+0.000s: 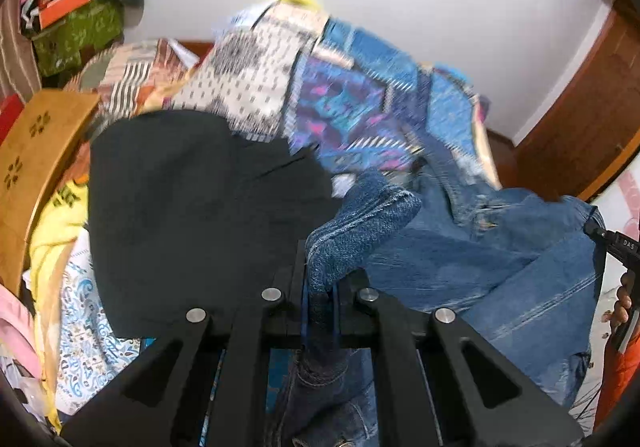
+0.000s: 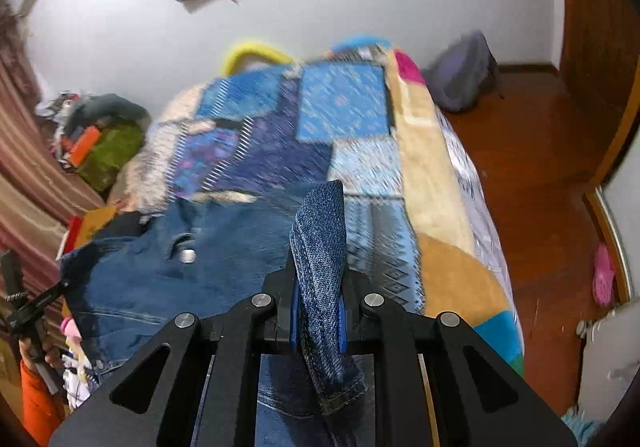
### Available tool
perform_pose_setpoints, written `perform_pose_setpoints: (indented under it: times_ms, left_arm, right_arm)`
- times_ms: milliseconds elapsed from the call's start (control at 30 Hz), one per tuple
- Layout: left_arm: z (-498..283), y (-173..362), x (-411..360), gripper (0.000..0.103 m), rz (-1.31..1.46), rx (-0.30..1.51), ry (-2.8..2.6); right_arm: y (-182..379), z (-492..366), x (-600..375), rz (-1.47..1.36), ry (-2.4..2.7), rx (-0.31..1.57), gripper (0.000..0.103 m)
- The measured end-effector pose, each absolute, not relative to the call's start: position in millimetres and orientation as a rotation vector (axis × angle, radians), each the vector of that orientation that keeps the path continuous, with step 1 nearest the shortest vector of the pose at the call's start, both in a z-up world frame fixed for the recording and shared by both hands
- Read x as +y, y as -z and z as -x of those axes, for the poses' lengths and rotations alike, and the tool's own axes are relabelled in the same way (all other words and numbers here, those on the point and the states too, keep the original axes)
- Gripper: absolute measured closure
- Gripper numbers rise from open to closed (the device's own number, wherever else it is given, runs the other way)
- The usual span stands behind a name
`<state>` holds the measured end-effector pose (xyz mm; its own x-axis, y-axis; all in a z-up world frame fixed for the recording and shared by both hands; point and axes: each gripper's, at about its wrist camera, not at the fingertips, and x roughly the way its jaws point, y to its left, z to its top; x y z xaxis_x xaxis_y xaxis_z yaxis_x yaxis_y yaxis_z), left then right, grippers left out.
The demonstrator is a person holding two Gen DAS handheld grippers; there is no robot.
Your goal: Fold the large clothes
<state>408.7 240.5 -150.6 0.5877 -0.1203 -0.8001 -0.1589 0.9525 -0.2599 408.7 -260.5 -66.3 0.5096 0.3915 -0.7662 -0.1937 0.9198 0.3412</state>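
Note:
A blue denim jacket [image 1: 460, 259] hangs stretched between my two grippers above the bed. My left gripper [image 1: 320, 279] is shut on a folded edge of the denim, which sticks out past the fingertips. My right gripper [image 2: 318, 287] is shut on another folded denim edge [image 2: 320, 231] that stands up between the fingers. The jacket's body with a metal button [image 2: 187, 255] droops to the left in the right wrist view. The right gripper's tip shows at the far right of the left wrist view [image 1: 616, 247], and the left gripper's at the far left of the right wrist view [image 2: 40, 303].
A patchwork blue bedspread [image 2: 340, 111] covers the bed. A black garment [image 1: 192, 207] and a pile of yellow and patterned clothes [image 1: 60, 239] lie at the left beside a wooden board [image 1: 36, 151]. Red-brown floor [image 2: 520, 151] and a grey bag [image 2: 464, 71] lie to the right.

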Motion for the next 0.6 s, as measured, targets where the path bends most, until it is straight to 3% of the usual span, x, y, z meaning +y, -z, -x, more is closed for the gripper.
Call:
perform_pose_setpoints:
  times_ms: [300,600]
  left_arm:
    - [-434.5,217.6,266.5,0.088,0.39,1.04,-0.071]
    - [-424.9,201.7,247.1,0.08,0.209,1.049,-0.16]
  right_arm:
    - [155.1,-442.0,-280.5,-0.304,-0.298,1.15,0.091]
    - [134.4,-427.4,-272.3,-0.205,-0.287,1.13,0.086]
